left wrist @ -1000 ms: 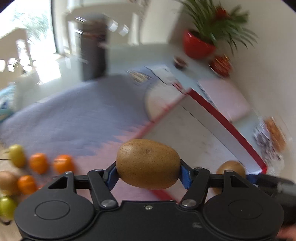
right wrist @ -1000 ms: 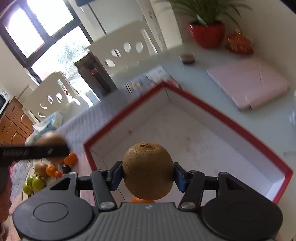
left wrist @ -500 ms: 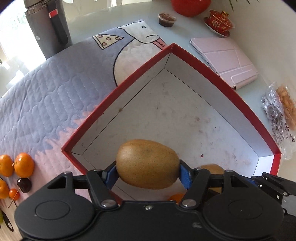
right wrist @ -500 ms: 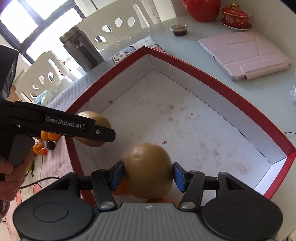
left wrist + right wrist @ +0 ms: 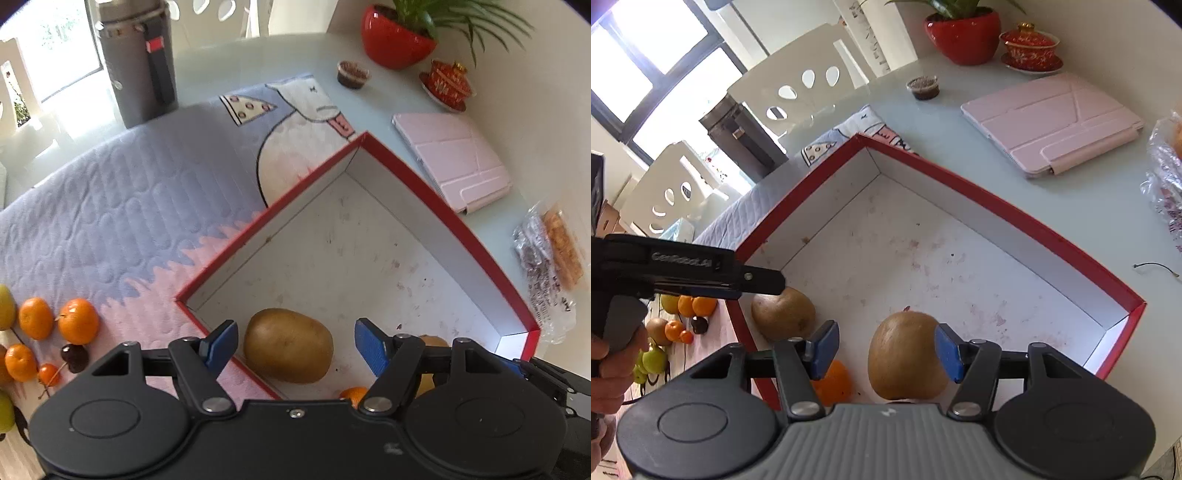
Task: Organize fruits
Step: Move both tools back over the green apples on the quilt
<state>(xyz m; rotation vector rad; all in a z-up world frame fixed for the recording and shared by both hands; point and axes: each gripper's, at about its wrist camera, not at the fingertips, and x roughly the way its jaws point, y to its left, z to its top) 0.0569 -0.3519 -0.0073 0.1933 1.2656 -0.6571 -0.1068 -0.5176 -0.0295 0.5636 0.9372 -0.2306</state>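
Orange [image 5: 352, 392] and second kiwi [image 5: 430, 360] half-hidden behind left claw [image 5: 295, 347].

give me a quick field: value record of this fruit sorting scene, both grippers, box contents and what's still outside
left gripper: open, jaws either side of a brown kiwi lying on the box floor
right gripper: open, second brown kiwi between its jaws, close against the right pad
container: red-rimmed white cardboard box
box contents: two kiwis, one small orange mandarin
still outside: orange mandarins, dark cherry, green fruits on the quilted mat
nearby clutter: pink tablet case, red plant pot
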